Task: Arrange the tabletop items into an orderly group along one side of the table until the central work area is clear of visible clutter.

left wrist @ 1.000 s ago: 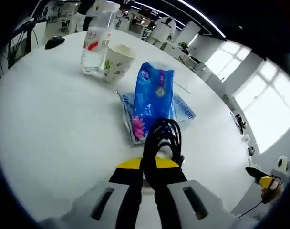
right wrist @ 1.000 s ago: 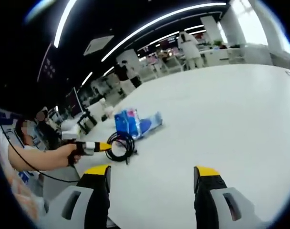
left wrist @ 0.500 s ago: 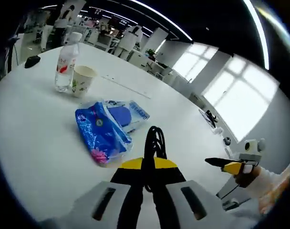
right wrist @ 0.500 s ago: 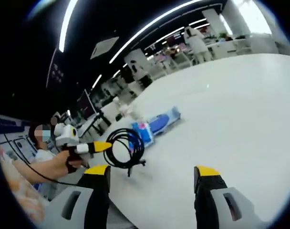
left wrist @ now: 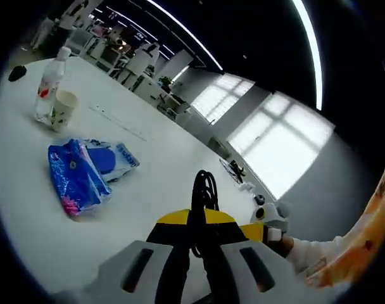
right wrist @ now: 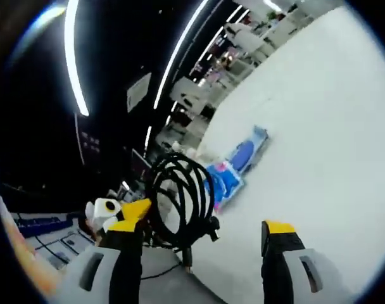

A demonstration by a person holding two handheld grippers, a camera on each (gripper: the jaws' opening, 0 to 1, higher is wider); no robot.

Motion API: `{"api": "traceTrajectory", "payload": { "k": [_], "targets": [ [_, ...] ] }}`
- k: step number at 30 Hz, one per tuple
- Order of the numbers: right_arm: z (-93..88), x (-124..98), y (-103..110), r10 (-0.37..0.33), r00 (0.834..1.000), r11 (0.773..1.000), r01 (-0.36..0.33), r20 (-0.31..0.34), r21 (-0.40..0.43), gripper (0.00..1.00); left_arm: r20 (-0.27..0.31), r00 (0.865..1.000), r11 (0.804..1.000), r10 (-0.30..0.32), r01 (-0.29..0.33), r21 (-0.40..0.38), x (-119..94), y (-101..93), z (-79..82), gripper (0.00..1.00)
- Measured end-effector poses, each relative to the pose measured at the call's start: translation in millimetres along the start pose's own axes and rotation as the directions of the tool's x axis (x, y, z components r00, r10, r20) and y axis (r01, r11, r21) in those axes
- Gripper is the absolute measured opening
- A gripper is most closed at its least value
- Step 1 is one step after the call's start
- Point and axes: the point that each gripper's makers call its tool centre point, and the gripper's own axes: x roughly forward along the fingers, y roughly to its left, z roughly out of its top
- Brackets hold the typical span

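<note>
Left gripper (left wrist: 197, 218) up off the table, yellow-tipped jaws pinched together on a black cable coil (left wrist: 204, 189). Right gripper (right wrist: 202, 231) jaws spread wide, nothing between them. Right hand (left wrist: 282, 244) in a white glove, orange patterned sleeve (left wrist: 357, 244) behind.

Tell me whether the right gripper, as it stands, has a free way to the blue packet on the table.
Probably not straight away. The right gripper is open, but the black cable coil held by the left gripper hangs between it and the blue packet. Bare table lies beside it.
</note>
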Motion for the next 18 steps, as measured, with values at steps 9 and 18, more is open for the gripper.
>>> {"api": "traceTrajectory", "payload": {
  "k": [9, 18],
  "targets": [
    [5.3, -2.1, 3.2, 0.036, 0.997, 0.984, -0.047, 0.062, 0.172, 0.12, 0.040, 0.999, 0.999, 0.013, -0.011, -0.043, -0.5, -3.6, -12.5, 0.01],
    [18.3, -0.6, 18.8, 0.057, 0.996, 0.984, -0.068, 0.070, 0.167, 0.10, 0.098, 0.992, 0.994, 0.084, -0.090, 0.054, -7.7, 12.9, -3.6, 0.43]
  ]
}}
